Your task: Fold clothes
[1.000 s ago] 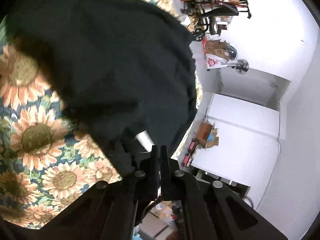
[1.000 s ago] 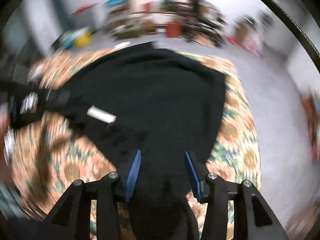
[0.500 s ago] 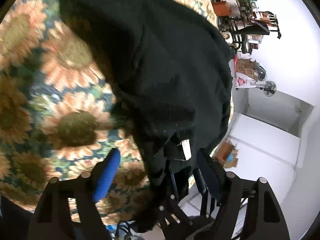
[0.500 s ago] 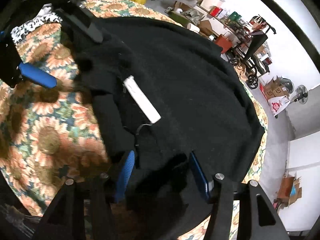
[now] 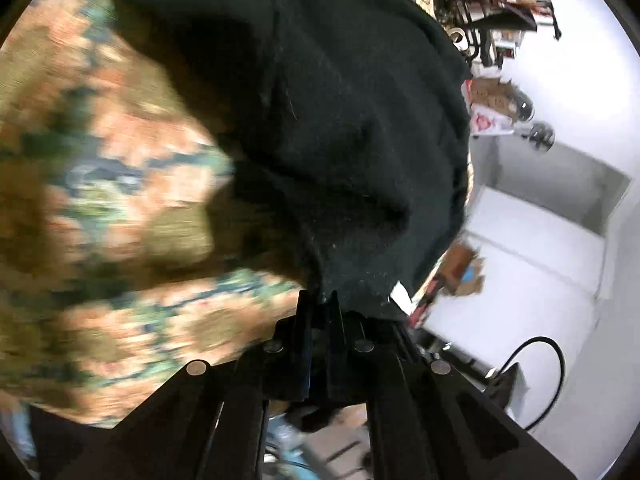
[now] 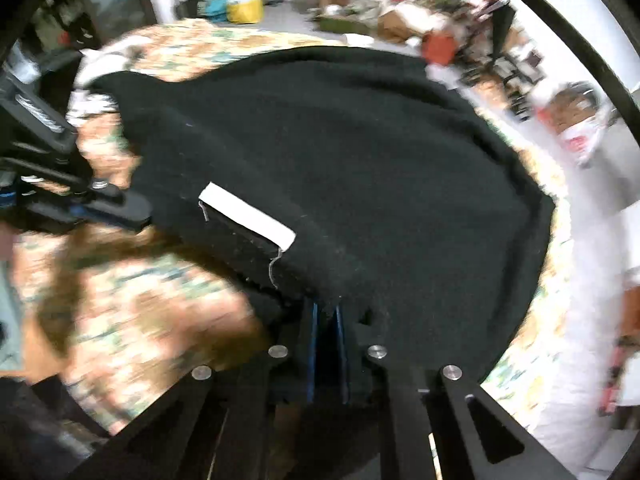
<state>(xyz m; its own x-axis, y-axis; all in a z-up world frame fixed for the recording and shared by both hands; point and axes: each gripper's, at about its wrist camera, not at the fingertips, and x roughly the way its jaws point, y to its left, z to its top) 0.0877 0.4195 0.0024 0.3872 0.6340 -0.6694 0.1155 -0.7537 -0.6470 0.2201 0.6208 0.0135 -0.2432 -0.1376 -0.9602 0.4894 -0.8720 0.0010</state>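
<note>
A black garment lies spread over a sunflower-print cloth. A white label is sewn at its near edge and shows again in the left wrist view as a white tab. My left gripper is shut on the garment's near edge, with black fabric bunched between the fingertips. My right gripper is shut on the same edge, a little to the right of the label. In the right wrist view the left gripper grips the garment's left corner. Both views are blurred.
The sunflower cloth covers the surface around the garment. A patterned white fabric lies at the far left. Boxes, a yellow bin and other clutter stand on the floor beyond. A black cable hangs at the right.
Half a second ago both grippers stood open around the garment's near edge. Both have since closed on the fabric, and the right one has shifted along the edge past the label.
</note>
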